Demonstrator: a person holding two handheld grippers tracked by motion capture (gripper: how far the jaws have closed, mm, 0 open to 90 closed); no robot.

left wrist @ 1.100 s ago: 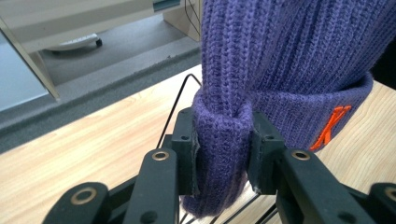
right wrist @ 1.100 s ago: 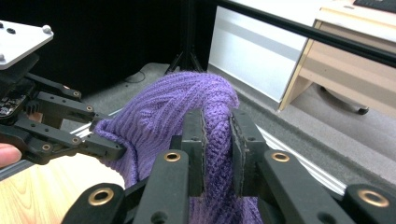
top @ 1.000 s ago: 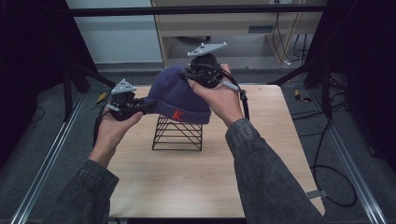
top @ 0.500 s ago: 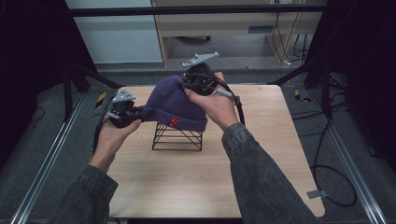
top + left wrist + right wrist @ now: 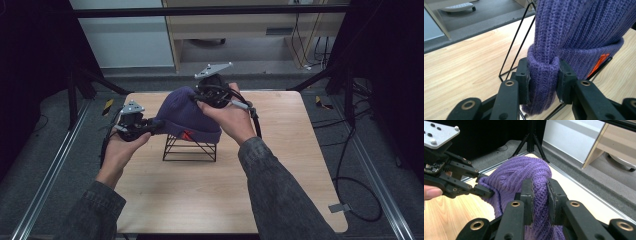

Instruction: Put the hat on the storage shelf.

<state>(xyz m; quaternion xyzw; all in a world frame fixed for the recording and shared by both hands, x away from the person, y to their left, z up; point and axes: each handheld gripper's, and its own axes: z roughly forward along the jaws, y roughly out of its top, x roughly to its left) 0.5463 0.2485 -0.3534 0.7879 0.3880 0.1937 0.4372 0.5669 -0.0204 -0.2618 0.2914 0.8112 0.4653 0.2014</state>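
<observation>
Two grippers hold one purple beanie (image 5: 187, 115) over the black wire stand (image 5: 190, 148) near the tabletop's far edge. Left gripper (image 5: 150, 126) is clenched on the folded brim (image 5: 543, 72); right gripper (image 5: 202, 97) is clenched on the crown knit (image 5: 540, 192). Judged step: seating the beanie on the stand. Lower both hands evenly, keep the brim spread clear of the wires, and release only once the beanie rests on the frame.
</observation>
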